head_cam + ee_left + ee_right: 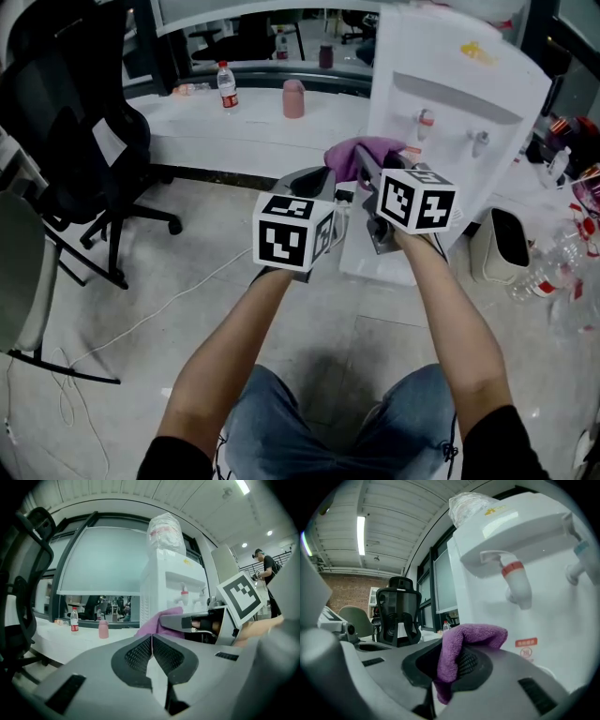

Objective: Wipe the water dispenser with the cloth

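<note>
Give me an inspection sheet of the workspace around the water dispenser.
Surface: pale tiled floor; white counter behind.
Job's things: white water dispenser upright, with a red tap; purple cloth held up near its front, contact unclear.
Clutter: water bottle and pink cup on the counter; clear plastic bottles on the floor at the right.
Grippers: right gripper shut on the cloth; left gripper shut, nothing between its jaws.
Cables: white cable loose across the floor at the left.
Surroundings: black office chair at the left; a person standing far off.
</note>
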